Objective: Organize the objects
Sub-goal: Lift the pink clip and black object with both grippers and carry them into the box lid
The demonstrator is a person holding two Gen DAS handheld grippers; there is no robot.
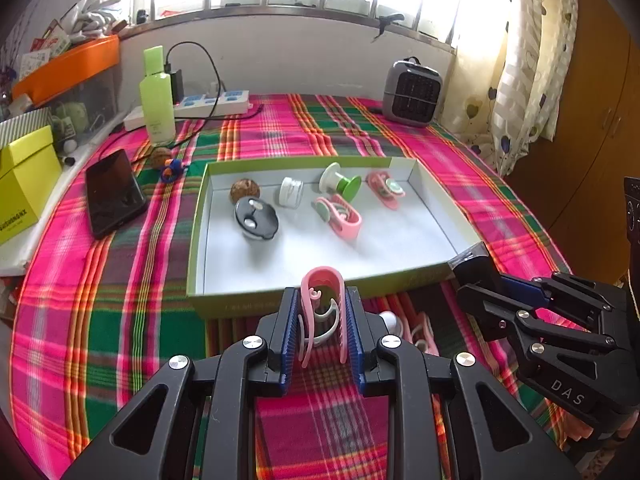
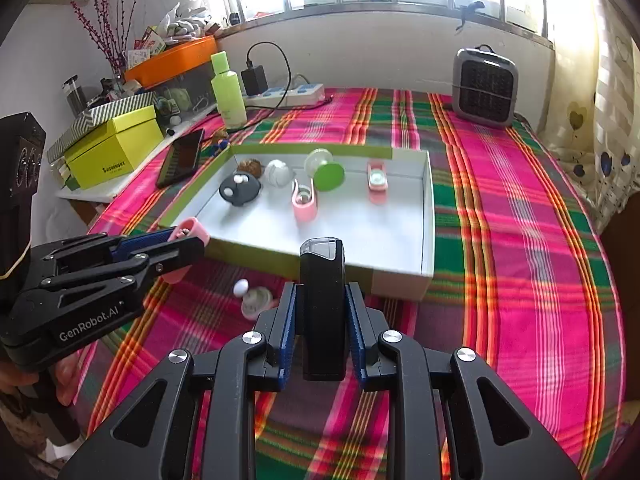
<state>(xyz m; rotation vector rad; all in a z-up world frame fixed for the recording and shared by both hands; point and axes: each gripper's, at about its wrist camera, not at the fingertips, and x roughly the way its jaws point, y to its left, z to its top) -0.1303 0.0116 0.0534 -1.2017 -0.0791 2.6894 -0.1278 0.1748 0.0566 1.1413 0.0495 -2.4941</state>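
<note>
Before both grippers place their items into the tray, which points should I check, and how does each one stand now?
1. Left gripper holds the pink U-shaped plastic clip: ok.
2. Right gripper holds the black rectangular device with a clear cap: ok.
3. Shallow white cardboard tray with green rim has free floor at its near side: ok.
4. Grippers apart from each other: ok.
5. Small white and pink item on the plaid cloth still outside: not ok.

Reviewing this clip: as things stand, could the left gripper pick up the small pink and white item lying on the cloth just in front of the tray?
Probably not yet. The left gripper has its jaws shut on a pink clip, so nothing else fits. The pink and white item itself lies uncovered on the cloth, apart from the tray; free jaws would likely reach it.
</note>
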